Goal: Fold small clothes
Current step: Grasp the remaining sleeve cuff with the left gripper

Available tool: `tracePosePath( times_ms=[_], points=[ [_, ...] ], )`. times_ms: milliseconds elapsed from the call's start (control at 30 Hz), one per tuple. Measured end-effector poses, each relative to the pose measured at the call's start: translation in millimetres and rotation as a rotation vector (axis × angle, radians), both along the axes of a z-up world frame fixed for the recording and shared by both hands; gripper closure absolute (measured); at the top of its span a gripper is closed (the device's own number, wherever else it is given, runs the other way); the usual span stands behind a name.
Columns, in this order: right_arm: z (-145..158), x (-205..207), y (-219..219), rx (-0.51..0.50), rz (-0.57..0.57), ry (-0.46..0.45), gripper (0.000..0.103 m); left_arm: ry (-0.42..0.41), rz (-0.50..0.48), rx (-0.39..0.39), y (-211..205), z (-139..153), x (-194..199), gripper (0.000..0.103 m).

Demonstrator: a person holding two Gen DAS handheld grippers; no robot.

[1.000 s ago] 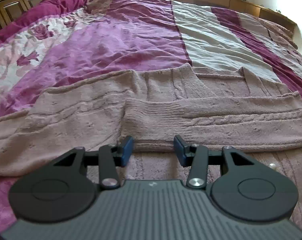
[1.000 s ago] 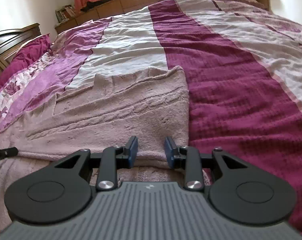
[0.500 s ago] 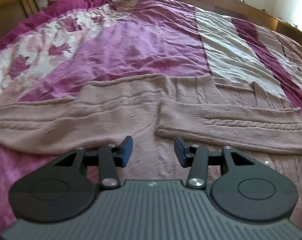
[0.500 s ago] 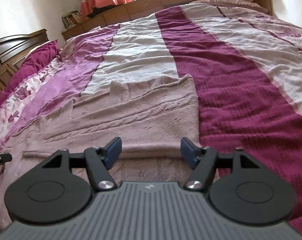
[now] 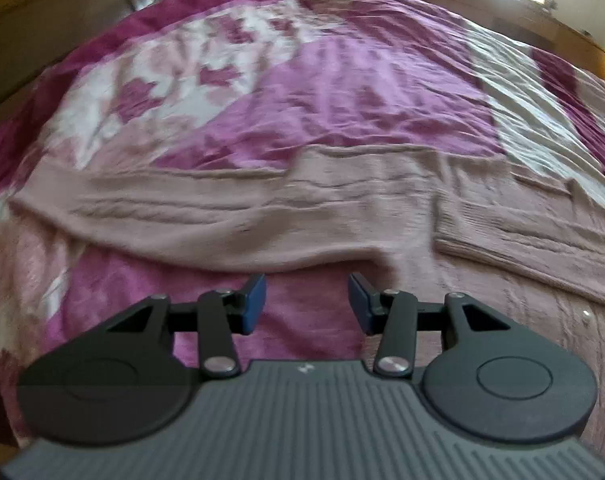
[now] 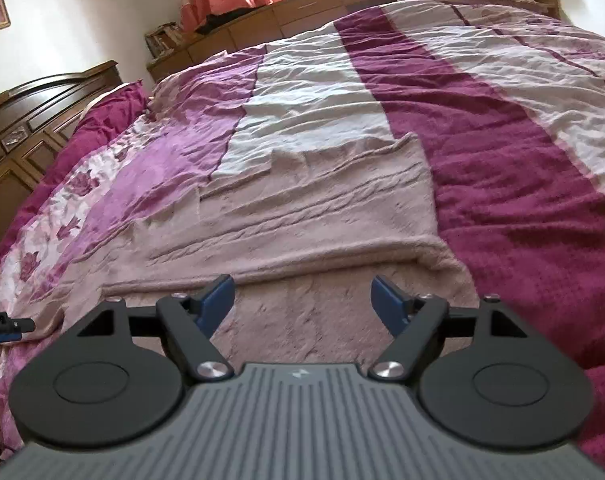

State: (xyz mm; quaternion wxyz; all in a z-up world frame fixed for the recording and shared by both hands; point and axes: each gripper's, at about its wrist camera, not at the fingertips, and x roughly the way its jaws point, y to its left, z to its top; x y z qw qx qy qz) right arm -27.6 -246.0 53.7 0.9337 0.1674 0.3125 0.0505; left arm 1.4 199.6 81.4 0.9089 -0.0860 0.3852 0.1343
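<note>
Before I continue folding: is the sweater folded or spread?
Partly folded: the sweater has one sleeve laid across its body; the other sleeve lies stretched out.

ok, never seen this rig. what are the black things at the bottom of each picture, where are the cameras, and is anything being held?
There is no robot here: a person carries a two-finger gripper in each hand, and each one has a fisheye camera looking forward along its fingers. The black parts at the bottom are the gripper itself. One picture is from the left gripper, the other from the right gripper. Both look at a bed with a purple and cream bedspread. On it lies a pinkish knitted sweater, one sleeve stretched out, the other sleeve already folded across the body. Nothing is held: the left gripper's jaws stand apart with only fabric beneath, and the right gripper's jaws are opening with nothing between them.
</note>
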Motion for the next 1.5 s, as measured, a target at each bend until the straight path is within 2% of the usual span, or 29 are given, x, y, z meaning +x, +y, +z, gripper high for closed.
tracePosePath(
  times_ms=[233,467,700,767,1100,1267,1500],
  points=[
    [-11,-7,9,-0.019,0.01,0.025,0.022,-0.007,0.148,-0.058,45,-10,-11,0.055],
    [-19,-11,12,-0.033,-0.005,0.047,0.022,-0.069,0.293,-0.165,87,-28,-14,0.055],
    [-22,-10,12,-0.048,-0.027,0.059,0.022,-0.164,0.386,-0.329,120,-43,-13,0.055],
    [-23,-9,13,-0.054,-0.031,0.064,0.022,-0.179,0.403,-0.352,126,-46,-12,0.055],
    [-28,-3,14,-0.071,-0.046,0.087,0.022,-0.211,0.421,-0.341,143,-56,9,0.056],
    [-31,-1,13,-0.074,-0.057,0.099,0.022,-0.229,0.381,-0.3,145,-54,27,0.055],
    [-33,1,15,-0.088,-0.06,0.103,0.022,-0.253,0.375,-0.304,151,-54,44,0.057]
  ],
)
